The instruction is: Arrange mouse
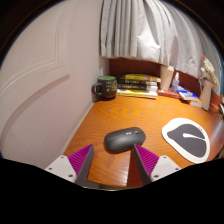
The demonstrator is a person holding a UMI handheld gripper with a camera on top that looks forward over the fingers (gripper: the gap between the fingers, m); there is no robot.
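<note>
Gripper [114,158] held low over near edge of wooden desk [100,125], purple-padded fingers [82,158] spread apart, gripping nothing. Dark grey mouse [123,139] lying flat on desk surface just ahead of fingertips, roughly centred between them, untouched; white mouse pad [190,138] with dark rim well to right of mouse, near right edge. Dark green mug [104,89] at far left corner by wall, stacked books [140,83] along far edge beneath curtain [155,35], further clutter at far right corner not identifiable.
</note>
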